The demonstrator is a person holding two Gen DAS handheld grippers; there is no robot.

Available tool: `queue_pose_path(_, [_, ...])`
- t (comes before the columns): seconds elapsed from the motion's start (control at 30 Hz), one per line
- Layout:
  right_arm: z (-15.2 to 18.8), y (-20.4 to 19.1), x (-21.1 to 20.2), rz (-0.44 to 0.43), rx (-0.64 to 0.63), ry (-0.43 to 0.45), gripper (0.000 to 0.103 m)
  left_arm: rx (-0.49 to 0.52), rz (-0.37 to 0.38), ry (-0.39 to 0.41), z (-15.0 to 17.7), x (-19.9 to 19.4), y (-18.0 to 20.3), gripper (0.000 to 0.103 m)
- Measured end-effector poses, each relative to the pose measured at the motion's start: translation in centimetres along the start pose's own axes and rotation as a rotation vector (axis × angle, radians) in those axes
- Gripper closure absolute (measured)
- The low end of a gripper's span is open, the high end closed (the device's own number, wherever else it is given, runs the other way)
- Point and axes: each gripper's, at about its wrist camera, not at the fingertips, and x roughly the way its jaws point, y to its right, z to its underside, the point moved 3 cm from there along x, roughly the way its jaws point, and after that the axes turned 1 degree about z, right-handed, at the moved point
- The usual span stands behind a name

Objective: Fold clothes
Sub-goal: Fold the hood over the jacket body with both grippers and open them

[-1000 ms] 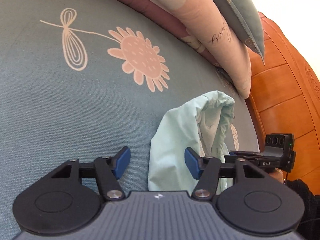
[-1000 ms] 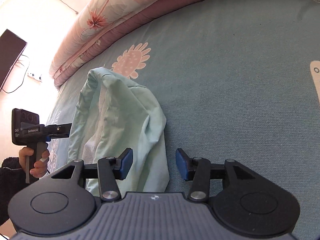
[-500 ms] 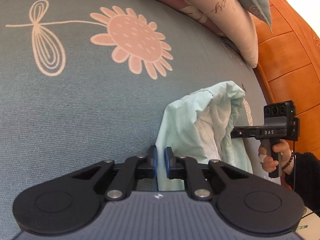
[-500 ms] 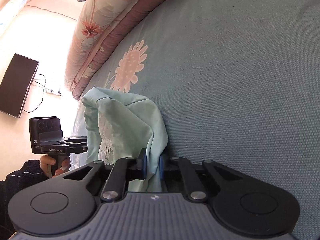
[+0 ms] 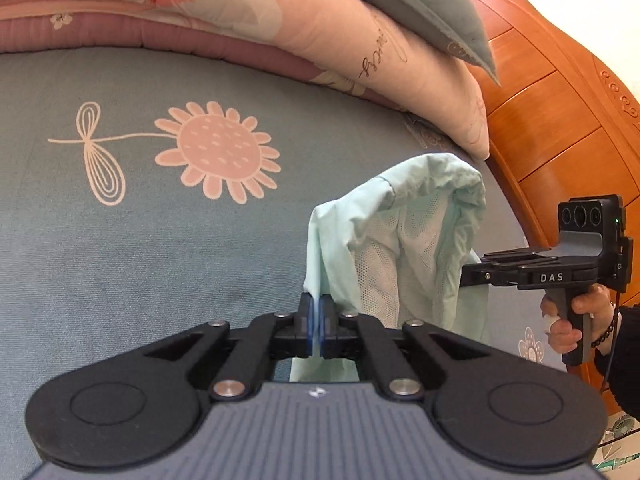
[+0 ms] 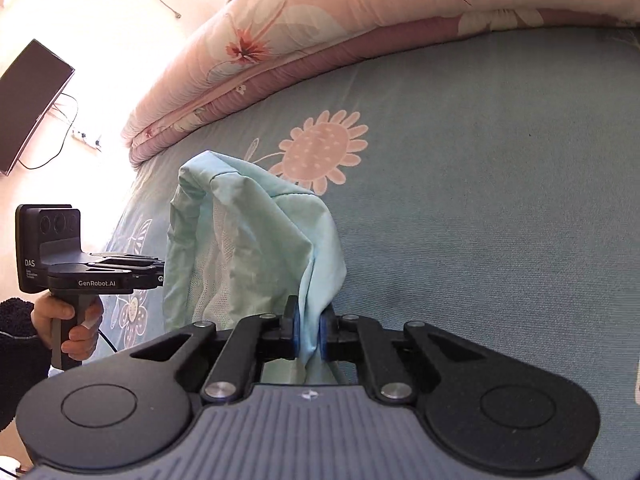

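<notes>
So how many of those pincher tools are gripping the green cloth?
2. The left gripper pinches one edge of the cloth; the right gripper pinches another, opposite it. Each also shows from the side in the other's view.

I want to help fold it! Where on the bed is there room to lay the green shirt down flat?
The bare bedsheet is free between the pink flower print and the rolled quilt. In the left view there is more room left of the flower. It is crowded by the headboard, where both claws hold the shirt.
</notes>
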Motion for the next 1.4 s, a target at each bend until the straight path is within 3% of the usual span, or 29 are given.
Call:
queue_pose_path(0.33, [4.0, -7.8, -8.1, -0.036, -0.154, 0.006, 0.093, 0.081, 0.062, 0.049, 4.5, -8.6, 6.6, 0.102])
queue_pose_path(0.57, [10.4, -11.8, -11.5, 0.034, -0.271, -0.05, 0.093, 0.25, 0.051, -0.035, 10.5, -11.5, 11.1, 0.102])
queue_pose_path(0.87, [21.7, -14.9, -12.3, 0.164, -0.509, -0.158, 0.092, 0.442, -0.008, -0.177, 20.1, -10.9, 13.8, 0.102])
queue_pose_path(1.17, [30.5, -15.1, -10.0, 0.272, -0.721, -0.264, 0.086, 0.429, -0.028, -0.289, 26.9, -8.9, 12.9, 0.096])
queue_pose_path(1.4, [35.9, -15.0, -9.6, 0.394, -0.915, -0.323, 0.06, 0.327, -0.074, -0.331, 29.8, -9.0, 11.0, 0.093])
